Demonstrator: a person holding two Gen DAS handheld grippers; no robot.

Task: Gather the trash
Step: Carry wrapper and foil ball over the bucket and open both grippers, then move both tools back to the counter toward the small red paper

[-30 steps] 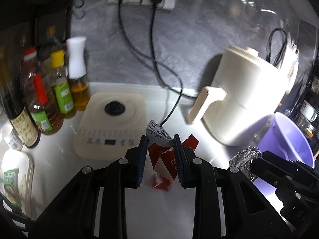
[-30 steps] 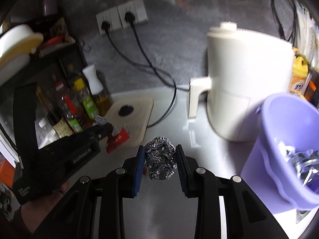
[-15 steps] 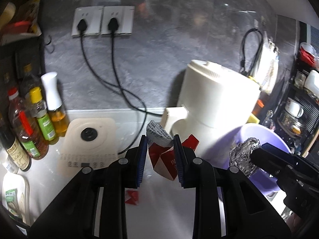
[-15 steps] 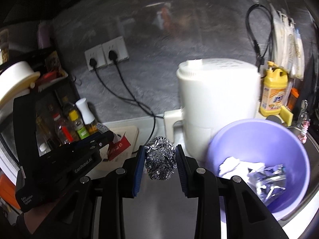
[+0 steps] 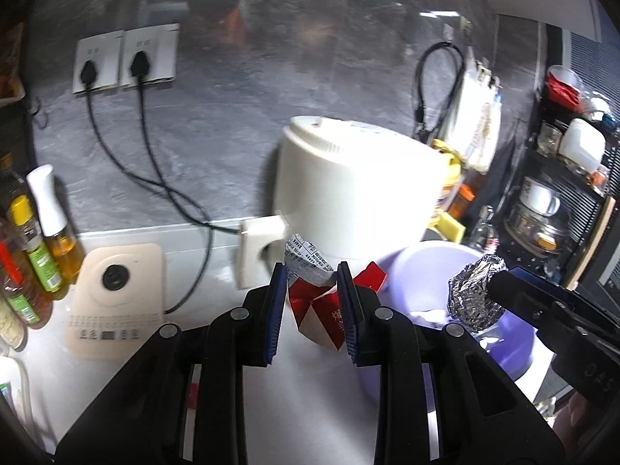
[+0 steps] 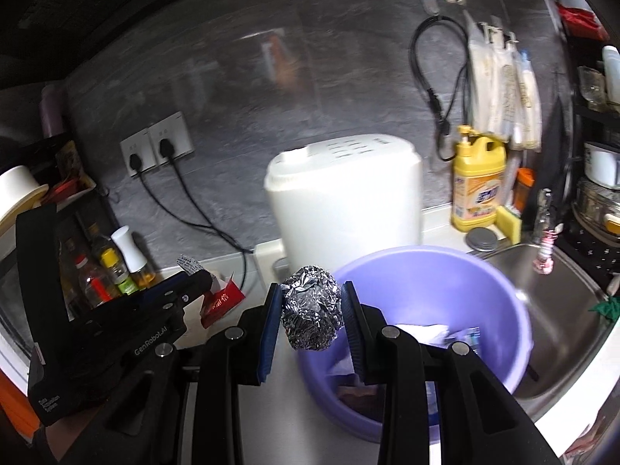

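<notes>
My left gripper (image 5: 311,295) is shut on a crumpled red and white carton (image 5: 323,316) with a silver torn flap, held above the counter just left of the purple bucket (image 5: 418,275). My right gripper (image 6: 311,312) is shut on a foil ball (image 6: 311,317), held at the near left rim of the purple bucket (image 6: 503,302). The bucket holds white paper and foil wrappers (image 6: 422,333). The foil ball (image 5: 474,294) and the right gripper also show in the left wrist view, over the bucket. The carton (image 6: 221,302) and left gripper show at the left of the right wrist view.
A white air fryer (image 6: 345,197) stands behind the bucket. A white scale (image 5: 112,290) and oil bottles (image 5: 42,248) are at the left. A steel sink (image 6: 550,310), yellow detergent bottle (image 6: 478,190) and dish rack are at the right. A small red scrap (image 5: 192,395) lies on the counter.
Both grippers have risen and swung right with their loads. The bucket's inside has come into view under the right gripper, and the left gripper now points past the air fryer.
</notes>
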